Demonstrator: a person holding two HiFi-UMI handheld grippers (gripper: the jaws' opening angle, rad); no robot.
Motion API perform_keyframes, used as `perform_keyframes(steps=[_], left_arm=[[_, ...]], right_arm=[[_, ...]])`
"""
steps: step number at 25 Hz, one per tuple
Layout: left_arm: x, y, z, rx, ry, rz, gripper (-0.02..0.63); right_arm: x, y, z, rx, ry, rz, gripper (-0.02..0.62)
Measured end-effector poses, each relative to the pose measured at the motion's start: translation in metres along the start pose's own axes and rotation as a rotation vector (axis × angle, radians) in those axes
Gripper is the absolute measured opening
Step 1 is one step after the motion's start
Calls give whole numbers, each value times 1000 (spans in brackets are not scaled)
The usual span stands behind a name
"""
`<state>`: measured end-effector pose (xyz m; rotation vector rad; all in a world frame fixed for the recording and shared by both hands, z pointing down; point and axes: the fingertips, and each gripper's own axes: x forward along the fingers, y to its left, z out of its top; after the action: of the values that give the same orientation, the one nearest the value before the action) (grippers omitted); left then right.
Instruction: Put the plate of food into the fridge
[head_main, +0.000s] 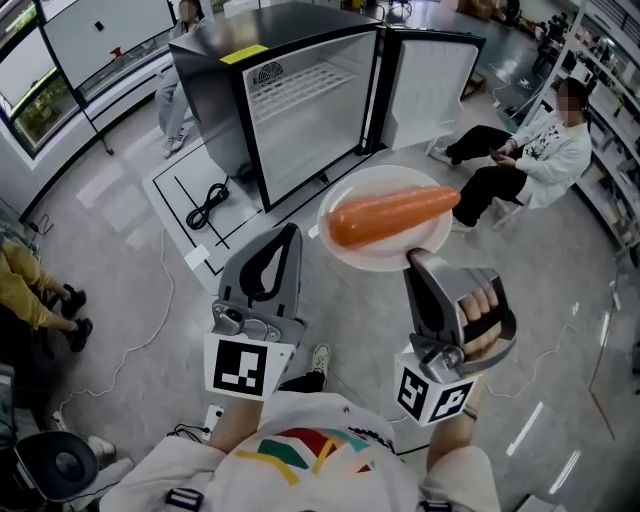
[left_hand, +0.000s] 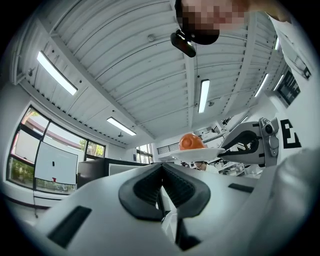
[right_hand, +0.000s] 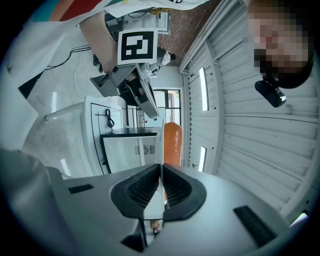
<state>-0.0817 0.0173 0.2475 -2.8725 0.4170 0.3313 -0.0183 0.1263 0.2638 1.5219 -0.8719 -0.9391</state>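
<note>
A white plate (head_main: 372, 259) carries a big orange carrot (head_main: 391, 215). My right gripper (head_main: 417, 258) is shut on the plate's near rim and holds it level in the air. The right gripper view shows the rim (right_hand: 160, 146) clamped edge-on between the pads, the carrot (right_hand: 172, 142) beyond them. The black fridge (head_main: 300, 100) stands ahead on the floor, its door (head_main: 432, 85) swung open to the right and its white inside bare. My left gripper (head_main: 291, 235) hovers left of the plate, shut and holding nothing; from it the plate (left_hand: 197, 152) shows at the right.
A person (head_main: 530, 150) sits on a chair right of the fridge. Another seated person's legs (head_main: 30, 290) show at the left edge. A black cable (head_main: 208, 205) lies coiled on the white floor mat (head_main: 185, 225) by the fridge. An office chair (head_main: 60, 465) is at the bottom left.
</note>
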Motion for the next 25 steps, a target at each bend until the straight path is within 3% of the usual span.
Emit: perform_keyframes(steps=[15, 25], left_arm=[[109, 84, -56, 4, 19, 48, 6], [119, 103, -61, -11, 10, 70, 6]], right_arm=[[146, 22, -39, 3, -24, 29, 20], [164, 27, -41, 2, -20, 59, 20]])
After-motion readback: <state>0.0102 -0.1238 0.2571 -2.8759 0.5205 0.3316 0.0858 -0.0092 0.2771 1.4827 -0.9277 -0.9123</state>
